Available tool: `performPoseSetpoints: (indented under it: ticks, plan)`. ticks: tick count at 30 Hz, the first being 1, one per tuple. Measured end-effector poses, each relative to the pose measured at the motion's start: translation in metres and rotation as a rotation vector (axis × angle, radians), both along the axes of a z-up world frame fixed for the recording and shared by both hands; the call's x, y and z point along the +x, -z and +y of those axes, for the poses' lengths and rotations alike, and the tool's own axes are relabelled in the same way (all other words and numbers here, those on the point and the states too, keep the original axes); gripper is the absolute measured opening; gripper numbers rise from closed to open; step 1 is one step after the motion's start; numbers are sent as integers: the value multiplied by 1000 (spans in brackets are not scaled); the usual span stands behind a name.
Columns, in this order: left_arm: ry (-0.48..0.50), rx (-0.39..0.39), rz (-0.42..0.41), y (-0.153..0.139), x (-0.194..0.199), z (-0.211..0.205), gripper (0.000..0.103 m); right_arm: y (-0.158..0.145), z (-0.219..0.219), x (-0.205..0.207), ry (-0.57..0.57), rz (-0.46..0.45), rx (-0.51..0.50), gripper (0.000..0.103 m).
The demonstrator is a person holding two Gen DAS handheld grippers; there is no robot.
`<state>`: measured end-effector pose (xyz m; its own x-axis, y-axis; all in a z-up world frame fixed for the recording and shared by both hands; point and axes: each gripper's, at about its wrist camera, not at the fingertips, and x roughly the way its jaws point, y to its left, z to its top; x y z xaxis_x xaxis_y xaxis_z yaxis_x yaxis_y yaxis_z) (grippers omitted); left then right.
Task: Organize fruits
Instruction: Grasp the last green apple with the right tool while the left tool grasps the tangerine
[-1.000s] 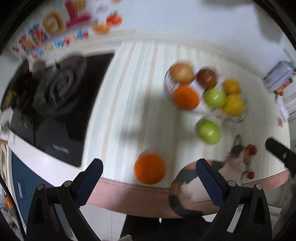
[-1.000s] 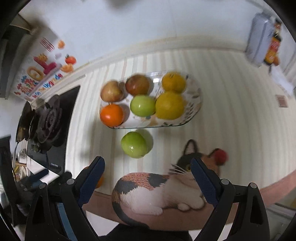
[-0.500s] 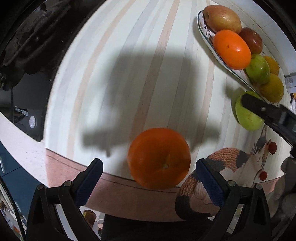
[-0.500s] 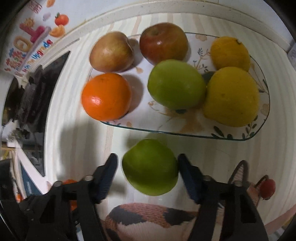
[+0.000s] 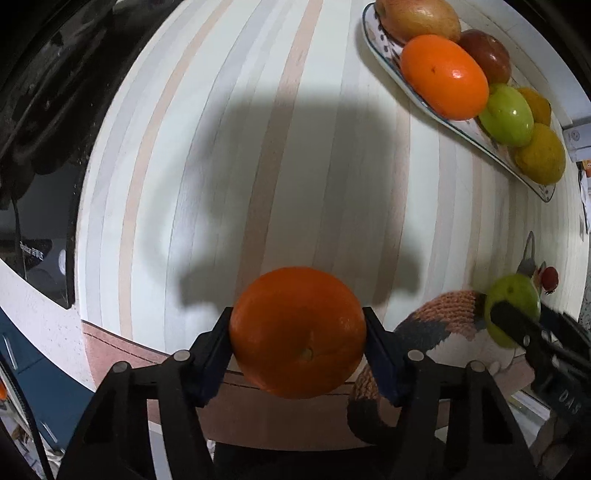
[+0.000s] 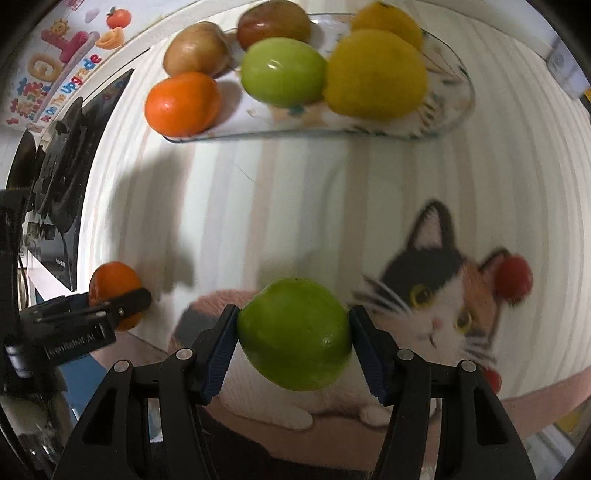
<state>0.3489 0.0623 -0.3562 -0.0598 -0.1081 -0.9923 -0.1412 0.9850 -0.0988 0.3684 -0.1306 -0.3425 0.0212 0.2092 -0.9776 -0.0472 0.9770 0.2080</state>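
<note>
My left gripper (image 5: 297, 332) is shut on an orange (image 5: 297, 330) and holds it over the striped mat near the front edge. My right gripper (image 6: 293, 334) is shut on a green apple (image 6: 295, 334) and holds it above the cat picture on the mat. Each shows in the other view: the orange (image 6: 110, 291) at far left, the apple (image 5: 511, 306) at right. The glass fruit plate (image 6: 454, 114) at the back holds an orange (image 6: 183, 103), a green apple (image 6: 282, 72), yellow fruits (image 6: 376, 74) and two reddish-brown apples (image 6: 273, 24).
A black gas stove (image 5: 40, 110) stands left of the mat. The cat print (image 6: 439, 295) lies at the mat's front right. A colourful sticker (image 6: 55, 66) is on the back wall. The counter's front edge (image 5: 110, 343) is just below both grippers.
Both grippers closed: the left on the orange, the right on the green apple. The apple moved back from the plate toward the cat print, seemingly lifted.
</note>
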Motion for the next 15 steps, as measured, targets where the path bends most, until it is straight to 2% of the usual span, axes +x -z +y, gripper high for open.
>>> performPoseSetpoints:
  ticks: [5,8,15]
  plan:
    - [53,-30,-7,0,0,-31,62,4,-12,-9,34,1,2,63]
    - [87,4,-34,-2,2,-47,62,4,-16,-10,39,6,12,63]
    - [88,5,-39,1,5,-53,62,4,-38,-8,68,1,46,64]
